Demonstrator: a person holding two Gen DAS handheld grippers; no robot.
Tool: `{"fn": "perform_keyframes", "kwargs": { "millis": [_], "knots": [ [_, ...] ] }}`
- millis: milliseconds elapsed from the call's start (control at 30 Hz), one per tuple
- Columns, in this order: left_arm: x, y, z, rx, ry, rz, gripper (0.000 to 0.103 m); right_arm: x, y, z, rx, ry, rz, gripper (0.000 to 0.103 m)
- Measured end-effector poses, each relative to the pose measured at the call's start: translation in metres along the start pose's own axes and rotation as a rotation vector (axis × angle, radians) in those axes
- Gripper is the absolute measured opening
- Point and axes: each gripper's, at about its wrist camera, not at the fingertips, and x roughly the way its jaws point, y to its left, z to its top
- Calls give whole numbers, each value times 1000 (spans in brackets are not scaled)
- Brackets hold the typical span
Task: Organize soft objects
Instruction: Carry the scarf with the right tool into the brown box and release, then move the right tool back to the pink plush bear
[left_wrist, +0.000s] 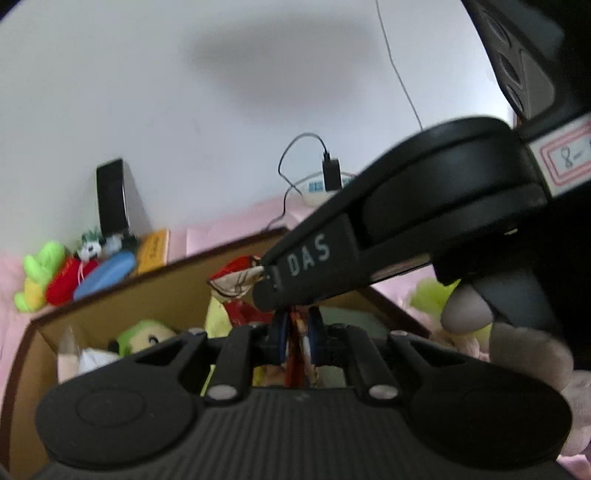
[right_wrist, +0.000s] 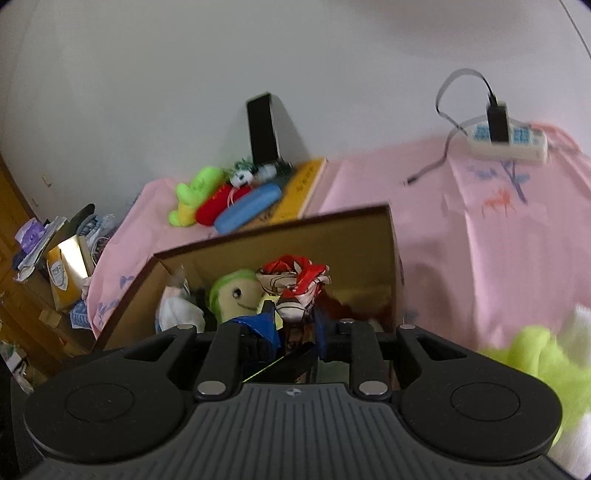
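Observation:
A red and white printed cloth (left_wrist: 236, 282) hangs bunched over an open cardboard box (left_wrist: 147, 273). In the left wrist view my left gripper (left_wrist: 298, 332) is shut on the cloth's lower part, which runs between the blue pads. My right gripper (left_wrist: 264, 280) reaches in from the right, and the cloth's upper corner sticks out of its tip. A person's hand (left_wrist: 465, 306) holds it. In the right wrist view the cloth (right_wrist: 295, 284) rises between the blue pads of my right gripper (right_wrist: 295, 328), above the box (right_wrist: 277, 225). Inside lies a green and yellow plush (right_wrist: 236, 291).
Behind the box, green (right_wrist: 195, 192), red (right_wrist: 218, 206) and blue (right_wrist: 247, 210) soft toys lie on the pink sheet (right_wrist: 443, 240) before a black case (right_wrist: 262, 129). A power strip (right_wrist: 506, 144) sits far right, a yellow-green plush (right_wrist: 535, 358) near right, clutter (right_wrist: 55, 258) at left.

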Motion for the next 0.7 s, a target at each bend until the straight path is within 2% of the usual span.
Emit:
{"fn": "perform_keyframes", "kwargs": {
  "millis": [133,200,233,333,600,700],
  "knots": [
    [2,2,-3,-41,29,-18,11,-2,-3,-2,29,14,-18,7],
    [6,6,-3,-67,47,-22,22,-2,-5,-3,35,20,-29,8],
    [7,8,-3,-80,58,-23,31,-2,-6,-3,38,28,-38,8],
    [9,13,-4,-109,66,-24,33,-1,-10,-5,47,48,-46,8],
    [-7,29,-5,-183,57,-16,36,-19,-17,-12,96,23,-27,8],
    [-22,29,-6,-209,42,-15,47,-27,-21,-15,124,13,-25,9]
  ]
}}
